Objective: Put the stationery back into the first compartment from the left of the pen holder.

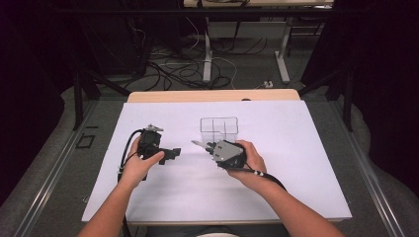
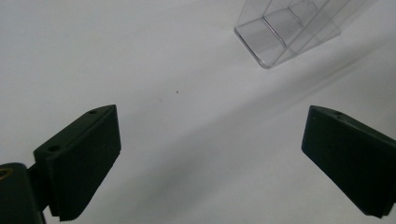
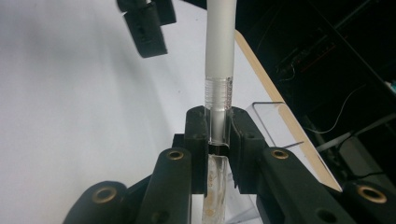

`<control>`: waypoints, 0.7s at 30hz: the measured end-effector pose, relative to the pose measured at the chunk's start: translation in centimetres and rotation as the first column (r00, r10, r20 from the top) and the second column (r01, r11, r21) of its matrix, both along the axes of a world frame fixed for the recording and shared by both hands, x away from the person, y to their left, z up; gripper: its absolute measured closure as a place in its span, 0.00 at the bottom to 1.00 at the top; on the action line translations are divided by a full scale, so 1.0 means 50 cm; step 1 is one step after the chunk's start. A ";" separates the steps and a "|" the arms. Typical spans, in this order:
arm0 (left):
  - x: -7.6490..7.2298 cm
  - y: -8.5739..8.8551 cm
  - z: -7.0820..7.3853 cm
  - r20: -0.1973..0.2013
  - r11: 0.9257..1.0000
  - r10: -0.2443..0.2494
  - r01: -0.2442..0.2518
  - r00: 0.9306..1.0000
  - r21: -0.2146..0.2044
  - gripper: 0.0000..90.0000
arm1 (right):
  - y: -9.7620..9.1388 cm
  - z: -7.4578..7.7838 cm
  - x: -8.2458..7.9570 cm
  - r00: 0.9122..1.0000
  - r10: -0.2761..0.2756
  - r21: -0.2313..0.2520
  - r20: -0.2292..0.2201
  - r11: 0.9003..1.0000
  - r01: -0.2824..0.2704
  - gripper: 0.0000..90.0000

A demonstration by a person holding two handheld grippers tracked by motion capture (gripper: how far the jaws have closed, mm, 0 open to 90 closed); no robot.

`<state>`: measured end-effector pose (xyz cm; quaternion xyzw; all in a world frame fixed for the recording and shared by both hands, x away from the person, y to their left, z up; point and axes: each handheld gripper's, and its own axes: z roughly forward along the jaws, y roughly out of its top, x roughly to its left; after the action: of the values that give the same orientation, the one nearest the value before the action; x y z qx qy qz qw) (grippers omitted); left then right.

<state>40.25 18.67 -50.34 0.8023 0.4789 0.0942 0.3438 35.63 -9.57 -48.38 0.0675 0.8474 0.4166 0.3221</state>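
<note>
Right gripper point(image 3: 218, 133) clamps a pen point(image 3: 219, 51) by its barrel beside the clear organizer point(image 1: 219, 129), likely for slotting in; left gripper point(image 2: 210, 158) wide, empty.

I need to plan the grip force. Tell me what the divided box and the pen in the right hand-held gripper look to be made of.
Divided box: clear, glossy hard plastic, probably acrylic; the white table shows through its walls and dividers. Pen: plastic by its look, a frosted white matte upper part above a clear ribbed barrel, clamped in the right hand-held gripper.
</note>
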 end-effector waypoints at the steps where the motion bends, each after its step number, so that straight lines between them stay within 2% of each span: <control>1: 0.000 0.001 -0.001 0.008 1.000 0.007 -0.007 1.000 -0.004 0.02 | -0.001 0.003 0.005 1.000 -0.008 0.020 -0.011 1.000 0.009 0.88; 6: 0.000 0.004 -0.002 0.016 1.000 0.004 -0.004 1.000 0.004 0.01 | -0.004 0.015 0.031 0.996 -0.034 0.103 -0.077 0.994 0.042 0.88; 11: 0.000 0.003 -0.004 0.015 1.000 -0.026 0.026 1.000 0.016 0.01 | -0.007 0.024 0.054 0.988 -0.065 0.182 -0.141 0.979 0.090 0.88; 12: -0.001 0.002 -0.004 0.006 0.999 -0.029 0.029 1.000 0.020 0.00 | -0.007 0.026 0.058 0.986 -0.070 0.196 -0.153 0.976 0.100 0.88; 13: -0.002 -0.001 -0.006 0.014 1.000 -0.018 0.018 1.000 0.022 0.00 | -0.008 0.028 0.061 0.984 -0.072 0.205 -0.164 0.973 0.105 0.88; 14: 0.000 0.000 -0.005 0.009 0.999 -0.035 0.035 0.999 0.035 0.00 | -0.007 0.030 0.065 0.983 -0.075 0.215 -0.168 0.970 0.111 0.88; 21: -0.001 -0.002 -0.007 0.025 0.999 -0.020 0.018 0.999 0.050 0.00 | -0.002 0.052 0.091 0.975 -0.088 0.279 -0.205 0.950 0.144 0.88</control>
<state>40.22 18.54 -50.71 0.8137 0.4643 0.1130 0.3309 40.20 -9.67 -45.76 0.2035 0.7981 0.5090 0.2502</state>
